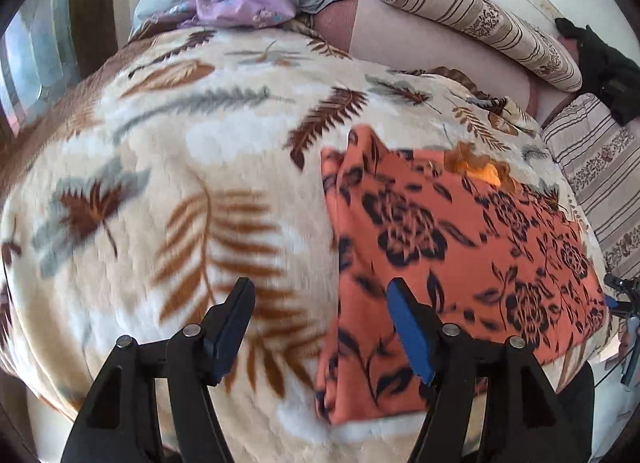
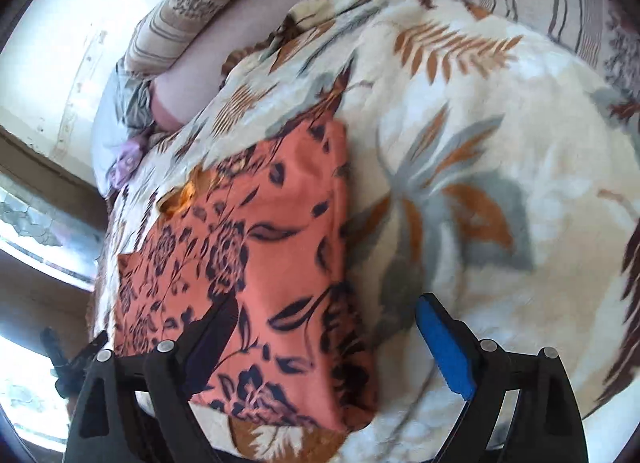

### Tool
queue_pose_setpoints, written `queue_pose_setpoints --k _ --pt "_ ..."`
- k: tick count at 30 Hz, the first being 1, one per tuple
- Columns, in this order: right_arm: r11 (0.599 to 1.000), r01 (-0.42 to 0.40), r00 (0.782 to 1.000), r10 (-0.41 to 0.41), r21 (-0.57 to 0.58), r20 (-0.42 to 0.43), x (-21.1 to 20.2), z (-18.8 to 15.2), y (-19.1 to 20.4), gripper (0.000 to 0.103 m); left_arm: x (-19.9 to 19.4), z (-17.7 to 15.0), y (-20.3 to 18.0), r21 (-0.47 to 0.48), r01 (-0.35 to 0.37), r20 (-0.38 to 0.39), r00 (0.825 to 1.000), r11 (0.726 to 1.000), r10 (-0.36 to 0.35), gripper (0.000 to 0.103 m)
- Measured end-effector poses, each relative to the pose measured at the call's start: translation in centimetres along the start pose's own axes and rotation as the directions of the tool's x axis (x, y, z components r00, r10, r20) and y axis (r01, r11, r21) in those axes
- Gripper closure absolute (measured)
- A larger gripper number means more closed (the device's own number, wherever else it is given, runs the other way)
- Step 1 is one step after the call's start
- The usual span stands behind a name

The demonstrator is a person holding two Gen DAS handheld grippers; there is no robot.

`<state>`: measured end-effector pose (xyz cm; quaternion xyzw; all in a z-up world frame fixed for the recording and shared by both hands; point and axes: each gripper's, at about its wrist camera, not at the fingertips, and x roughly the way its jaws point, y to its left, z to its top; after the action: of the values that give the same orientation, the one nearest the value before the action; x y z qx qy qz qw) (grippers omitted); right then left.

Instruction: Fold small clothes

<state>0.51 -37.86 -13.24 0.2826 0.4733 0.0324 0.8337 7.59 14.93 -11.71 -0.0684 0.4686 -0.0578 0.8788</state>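
Blue-padded left fingers [image 1: 320, 305]: wide apart, nothing between them, straddling the garment's left edge.
Right fingers [image 2: 324, 323]: wide, empty, over its right edge.
Orange floral garment [image 1: 440, 247]: folded flat on the leaf-print blanket [image 1: 192, 151], long axis running away from both hands, equally near each.
Containers: none visible.

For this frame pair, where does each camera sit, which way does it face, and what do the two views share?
Left wrist: on the left gripper, tilted down at the leaf-print blanket; its open fingers show, the orange floral garment to its right.
Right wrist: on the right gripper, tilted down likewise; its open fingers show, the garment to its left.
Shared: garment, blanket, striped bolster.
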Motion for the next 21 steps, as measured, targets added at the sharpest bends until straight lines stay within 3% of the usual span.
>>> queue_pose_setpoints --k 3,6,10,12,13,14,15,16,18,21 --pt "1.0 -0.016 1.0 0.017 -0.011 0.012 0.6 2.4 0.7 0.011 2.3 3.6 -1.1 0.051 0.016 0.029 0.999 0.999 -0.017 0.034" --pt "0.999 0.005 1.0 -0.004 -0.048 0.019 2.7 5.3 1.6 0.011 5.7 6.7 -2.5 0.112 0.009 0.007 1.0 0.994 -0.01 0.034" --pt "0.997 0.057 0.998 -0.056 -0.054 0.026 5.9 7.7 2.1 0.013 7.8 7.9 -4.3 0.171 -0.027 -0.013 0.999 0.985 0.03 0.034" --pt "0.995 0.075 0.997 -0.074 -0.065 0.017 6.9 8.1 2.5 0.033 8.6 8.2 -4.8 0.186 -0.026 -0.021 0.999 0.982 0.03 0.04" --pt "0.994 0.087 0.996 -0.086 -0.072 0.008 7.3 8.3 2.4 0.039 9.1 8.2 -4.9 0.186 -0.029 -0.036 0.999 0.982 0.036 0.053" --pt "0.993 0.09 0.996 -0.091 -0.082 -0.003 7.8 8.4 2.6 0.052 9.4 8.1 -4.8 0.184 -0.036 -0.051 0.998 0.982 0.046 0.07" --pt "0.99 0.097 0.995 -0.099 -0.102 -0.018 8.3 8.5 2.9 0.065 9.8 8.2 -4.8 0.182 -0.044 -0.064 0.996 0.982 0.057 0.078" --pt "0.985 0.118 0.993 -0.121 -0.129 -0.013 8.3 8.5 3.2 0.068 9.8 8.2 -4.8 0.182 -0.057 -0.062 0.996 0.982 0.069 0.097" --pt "0.966 0.177 0.984 -0.176 -0.189 0.025 7.8 8.4 4.6 0.093 8.9 8.3 -4.5 0.177 -0.059 -0.033 0.997 0.982 0.066 0.1" --pt "0.938 0.229 0.972 -0.206 -0.261 0.112 5.1 8.6 7.0 0.096 4.6 8.5 -4.6 0.164 -0.06 0.091 0.995 0.985 0.045 0.1"
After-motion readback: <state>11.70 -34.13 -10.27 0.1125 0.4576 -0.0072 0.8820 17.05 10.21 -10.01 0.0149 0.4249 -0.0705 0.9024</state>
